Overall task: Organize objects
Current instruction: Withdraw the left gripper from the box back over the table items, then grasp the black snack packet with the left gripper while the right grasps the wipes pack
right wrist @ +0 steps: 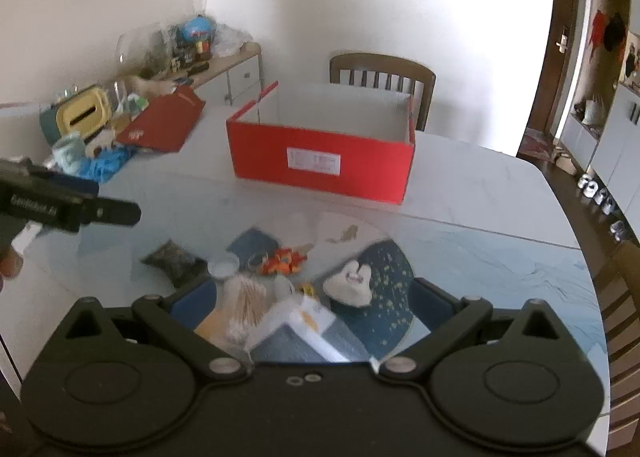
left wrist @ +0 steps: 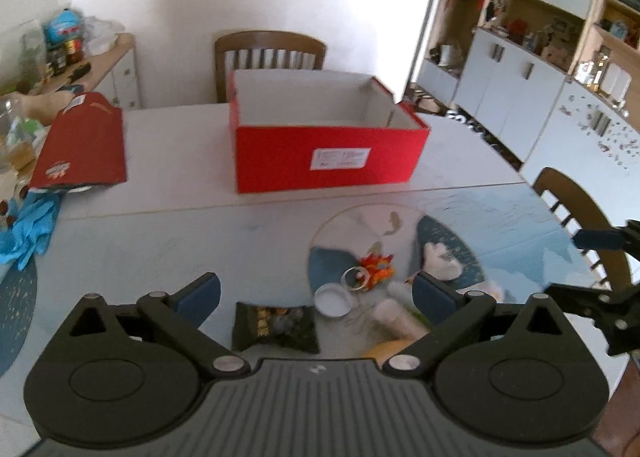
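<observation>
An open red box [left wrist: 328, 155] with a white inside stands in the middle of the white table [left wrist: 168, 161]; it is also in the right wrist view [right wrist: 320, 161]. In front of it lies a cluster: a dark snack packet [left wrist: 276, 327], a white round lid [left wrist: 333, 299], an orange toy on a ring [left wrist: 376, 267] and a white plush bunny [right wrist: 352, 281]. A bag of cotton swabs [right wrist: 244, 305] and a white carton [right wrist: 310, 317] lie nearest. My left gripper [left wrist: 318, 293] hangs open above the packet and lid, holding nothing. My right gripper [right wrist: 316, 297] is open over the swabs and carton.
The box's red lid [left wrist: 80, 145] lies at the table's left with blue gloves [left wrist: 28, 233] beside it. Wooden chairs stand behind the box [left wrist: 270, 53] and at the right [left wrist: 580, 209]. A cluttered sideboard [right wrist: 224, 57] lines the left wall, and white cabinets [left wrist: 508, 77] the right.
</observation>
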Motion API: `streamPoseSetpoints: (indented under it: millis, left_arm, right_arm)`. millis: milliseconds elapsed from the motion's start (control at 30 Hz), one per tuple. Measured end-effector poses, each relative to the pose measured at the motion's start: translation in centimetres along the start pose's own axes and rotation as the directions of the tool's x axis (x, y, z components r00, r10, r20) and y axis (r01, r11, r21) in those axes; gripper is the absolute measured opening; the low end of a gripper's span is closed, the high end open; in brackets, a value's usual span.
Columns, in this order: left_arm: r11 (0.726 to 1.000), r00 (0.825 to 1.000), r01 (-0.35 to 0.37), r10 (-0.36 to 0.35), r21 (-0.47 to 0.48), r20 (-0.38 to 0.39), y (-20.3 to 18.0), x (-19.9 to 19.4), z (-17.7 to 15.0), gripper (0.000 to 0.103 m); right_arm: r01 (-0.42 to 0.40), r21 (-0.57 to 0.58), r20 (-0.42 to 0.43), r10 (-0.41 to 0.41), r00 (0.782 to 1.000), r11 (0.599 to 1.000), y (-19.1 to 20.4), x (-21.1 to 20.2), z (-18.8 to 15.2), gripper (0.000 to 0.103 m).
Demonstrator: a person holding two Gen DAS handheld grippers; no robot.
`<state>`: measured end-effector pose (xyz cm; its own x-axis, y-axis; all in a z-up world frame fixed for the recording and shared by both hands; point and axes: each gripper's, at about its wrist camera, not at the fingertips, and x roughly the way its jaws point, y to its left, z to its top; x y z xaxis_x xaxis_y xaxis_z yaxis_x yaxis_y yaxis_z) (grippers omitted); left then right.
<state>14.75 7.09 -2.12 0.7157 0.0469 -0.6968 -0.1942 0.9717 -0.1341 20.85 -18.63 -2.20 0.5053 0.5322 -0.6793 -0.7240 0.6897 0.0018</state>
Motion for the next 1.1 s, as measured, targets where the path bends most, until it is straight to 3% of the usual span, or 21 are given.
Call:
streamPoseSetpoints:
  millis: [133, 433, 633, 1100]
  left_arm:
    - [0.999, 1.0, -0.029, 0.03, -0.023, 0.009, 0.6, 0.8, -1.3, 0.103]
    - [0.997, 0.991, -0.071, 0.07, -0.006, -0.118, 2.1, 5.3, -3.5, 0.103]
    - [0.997, 0.987, -0.064, 0.071, 0.054, -0.146, 2.0, 8.0, -4.7, 0.103]
    - [0.99, 0.969, -0.116, 0.13, 0.077, -0.209, 2.3, 12.7, -4.3, 0.103]
  right_arm:
    - [0.007, -0.044, -0.009, -0.007, 1.0, 0.999, 0.3, 0.5, -1.5, 0.102]
    - [0.023, -0.085, -0.08, -0.03, 0.996, 0.996, -0.2, 2.6, -3.9, 0.102]
    - [0.015, -0.121, -0.12, -0.03, 0.992, 0.992, -0.8, 4.0, -4.9, 0.102]
    - [-0.057, -0.249, -0.188, 0.009, 0.982, 0.967, -0.4, 7.2, -5.0, 0.101]
